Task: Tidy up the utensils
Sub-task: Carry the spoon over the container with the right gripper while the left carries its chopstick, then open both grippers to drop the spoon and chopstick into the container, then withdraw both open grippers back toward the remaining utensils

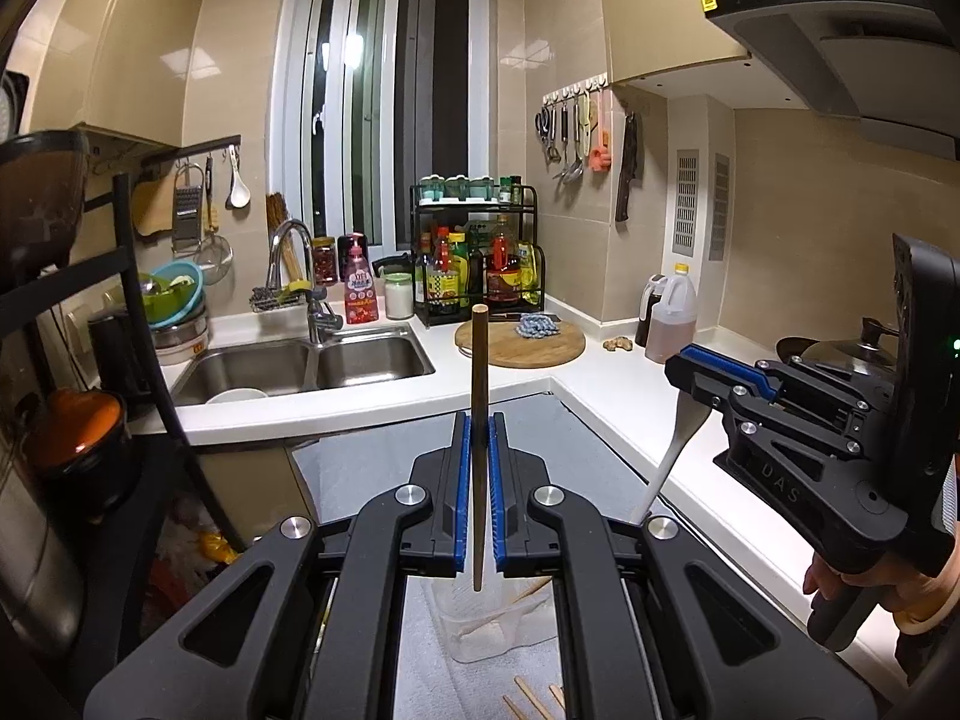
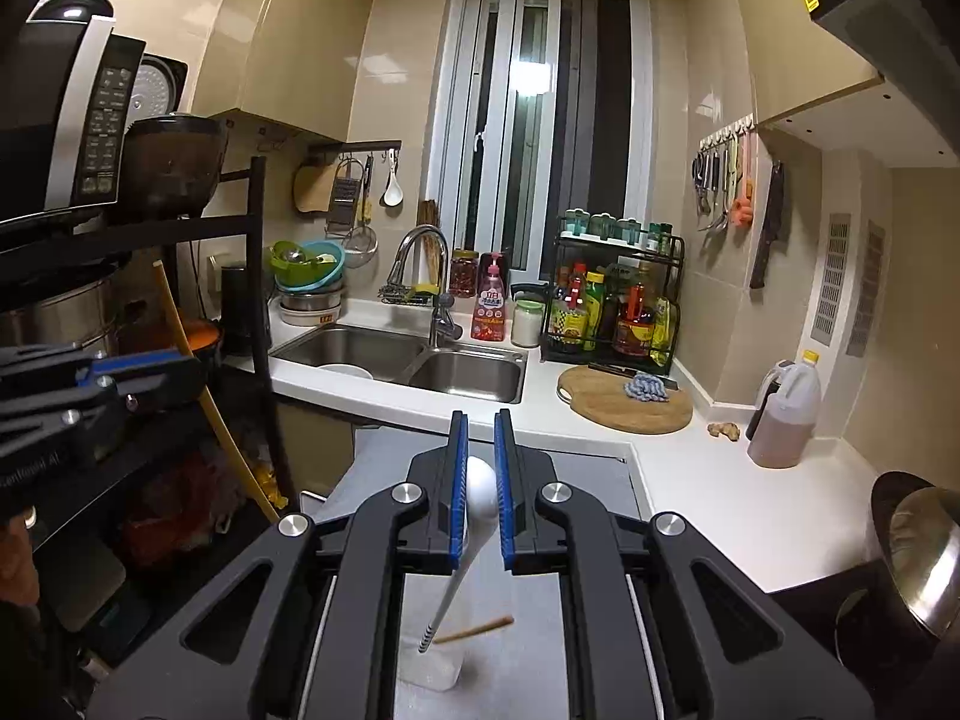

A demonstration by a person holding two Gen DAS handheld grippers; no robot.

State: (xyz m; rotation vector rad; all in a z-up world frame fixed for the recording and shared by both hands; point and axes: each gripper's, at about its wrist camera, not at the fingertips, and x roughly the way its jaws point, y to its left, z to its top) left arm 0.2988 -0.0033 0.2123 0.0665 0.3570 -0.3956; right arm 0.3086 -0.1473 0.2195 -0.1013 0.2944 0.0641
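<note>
My left gripper (image 1: 478, 420) is shut on a brown wooden chopstick (image 1: 478, 360) that stands upright between its blue pads. Under it sits a clear plastic container (image 1: 480, 630) with chopsticks inside, on a grey towel (image 1: 420, 648). Loose chopsticks (image 1: 531, 702) lie on the towel nearer to me. My right gripper (image 2: 480, 420) is shut on a white spoon (image 2: 480, 489), bowl up and handle slanting down toward the container (image 2: 435, 669), where one chopstick (image 2: 474, 630) leans. The right gripper (image 1: 681, 369) and its spoon (image 1: 675, 450) also show at the right of the left wrist view.
A double sink (image 2: 414, 360) is set in the white counter (image 2: 690, 480). A round cutting board (image 2: 624, 402), a condiment rack (image 2: 612, 300) and an oil jug (image 2: 783, 414) stand behind. A black shelf (image 2: 258, 276) with a microwave is at the left, a pot lid (image 2: 924, 552) at the right.
</note>
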